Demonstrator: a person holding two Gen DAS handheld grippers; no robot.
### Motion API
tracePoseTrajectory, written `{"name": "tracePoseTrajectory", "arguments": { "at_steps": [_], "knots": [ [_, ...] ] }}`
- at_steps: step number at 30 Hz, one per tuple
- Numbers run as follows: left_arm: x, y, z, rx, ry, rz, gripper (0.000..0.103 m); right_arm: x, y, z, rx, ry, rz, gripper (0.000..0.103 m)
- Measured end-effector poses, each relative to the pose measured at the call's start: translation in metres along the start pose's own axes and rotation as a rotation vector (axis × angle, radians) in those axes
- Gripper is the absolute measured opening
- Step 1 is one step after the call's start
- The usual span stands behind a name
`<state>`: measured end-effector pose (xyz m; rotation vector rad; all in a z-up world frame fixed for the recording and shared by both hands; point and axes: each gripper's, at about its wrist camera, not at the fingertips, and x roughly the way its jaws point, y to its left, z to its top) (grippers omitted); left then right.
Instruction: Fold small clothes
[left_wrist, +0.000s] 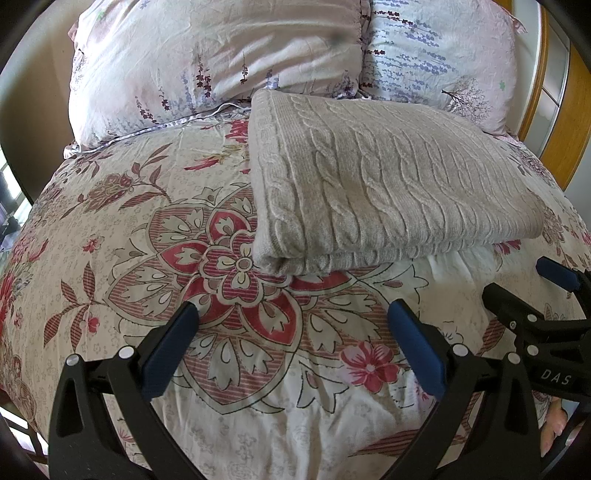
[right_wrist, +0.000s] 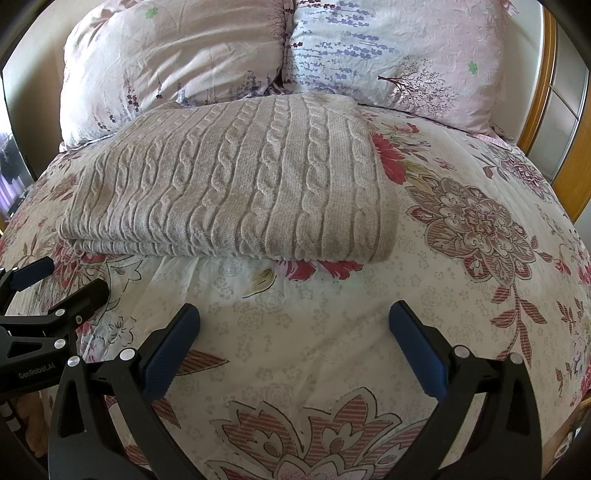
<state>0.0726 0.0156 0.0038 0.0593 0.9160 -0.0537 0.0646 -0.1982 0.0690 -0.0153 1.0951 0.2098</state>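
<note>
A: From the left wrist: left tongs spread wide, pinching nothing, low over the floral bedspread. Folded cable-knit sweater lying right of centre and farther off, near fold just beyond the blue pads. Right tongs poking in at the right, also spread and empty, near the sweater's near right corner but apart from it.

B: And from the right wrist?

A: Right tongs spread, bare, over pale bedspread. Cable-knit sweater left of centre, stacked in layers, flat, far edge up against the two pillows. Left tongs at the left edge, apart from the near left corner.

B: Judging the step?

A: Looks like a nearly finished fold; probably one more halving or a tidy-up left. To do it well: slide one pad under the near fold at each corner, pinch through all the layers together, lift evenly, carry both corners at the same height so the thick knit doesn't skew or slump.

B: Room to move?

A: Plenty of bedspread near and to the right; to the left too. Tight at the far side, with pillows touching or just beside the sweater's far edge, wooden headboard behind. Better to fold sideways or toward the near side than away. Soft quilt underneath: easy to snag bedspread with the knit.
</note>
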Motion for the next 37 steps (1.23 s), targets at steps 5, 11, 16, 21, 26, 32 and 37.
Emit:
{"name": "tracePoseTrajectory", "arguments": {
  "at_steps": [5, 11, 16, 21, 26, 32, 37],
  "knots": [
    [0.0001, 0.0004, -0.0001, 0.002, 0.001, -0.002, 0.101, 0.0000, 0.0002, 0.0001, 0.000, 0.000, 0.000, 0.102],
    [-0.0002, 0.0014, 0.0004, -0.003, 0.008, 0.000, 0.101, 0.0001, 0.0000, 0.0002, -0.001, 0.000, 0.000, 0.102],
    [-0.0001, 0.0020, 0.0009, -0.005, 0.009, 0.001, 0.101, 0.0002, 0.0000, 0.0002, -0.001, 0.000, 0.000, 0.102],
    [0.0004, 0.0022, 0.0014, -0.005, 0.008, 0.000, 0.101, 0.0002, -0.0001, 0.0003, -0.001, 0.000, 0.001, 0.102],
    [0.0002, 0.0017, 0.0002, -0.004, 0.008, 0.000, 0.101, 0.0003, -0.0001, 0.0003, -0.001, 0.000, 0.001, 0.102],
    [0.0003, 0.0020, 0.0010, -0.004, 0.007, 0.000, 0.101, 0.0004, -0.0003, 0.0003, -0.002, 0.000, 0.001, 0.102],
    [-0.0003, 0.0011, -0.0004, -0.006, 0.007, 0.002, 0.101, 0.0004, -0.0005, 0.0002, -0.002, 0.000, 0.001, 0.102]
  ]
}}
